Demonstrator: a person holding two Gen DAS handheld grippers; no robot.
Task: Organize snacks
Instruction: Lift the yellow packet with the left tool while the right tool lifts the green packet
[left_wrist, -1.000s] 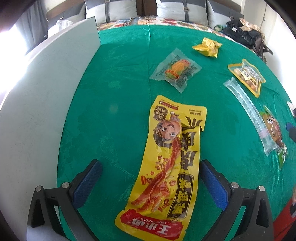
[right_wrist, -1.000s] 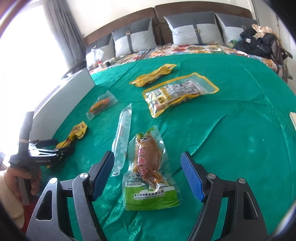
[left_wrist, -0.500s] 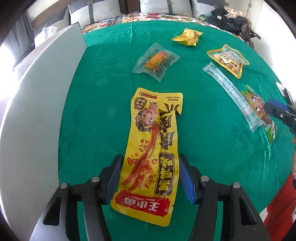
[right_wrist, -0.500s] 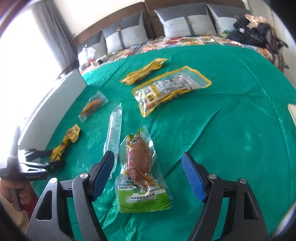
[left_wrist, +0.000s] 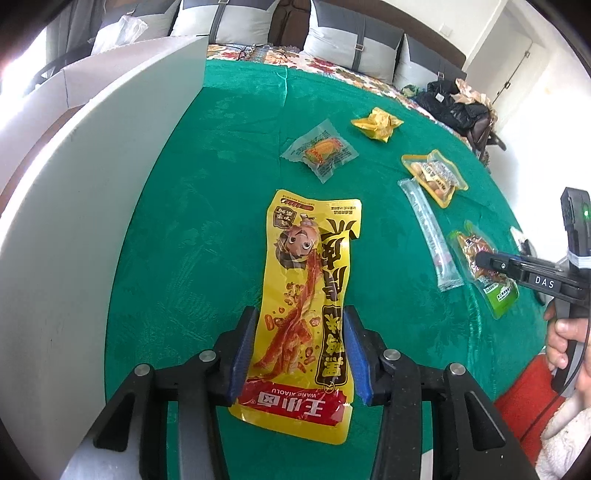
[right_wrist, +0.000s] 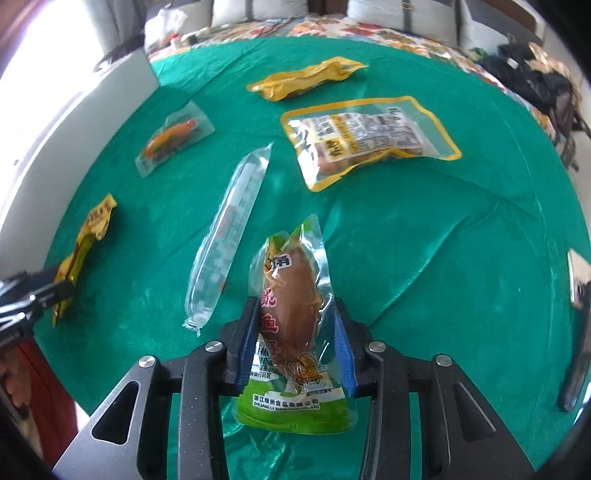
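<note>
The left gripper (left_wrist: 299, 354) is closing its jaws across the lower end of the long yellow foil snack packet (left_wrist: 310, 302), blue pads pressing both edges, probably to lift it toward the white board-like panel (left_wrist: 92, 206) just beside. The right gripper (right_wrist: 293, 345) is closing likewise on the clear pouch with a brown snack and green base (right_wrist: 291, 332), whose top is tilting up off the green cloth (right_wrist: 424, 258). Other packets are lying well apart, leaving open cloth around both.
</note>
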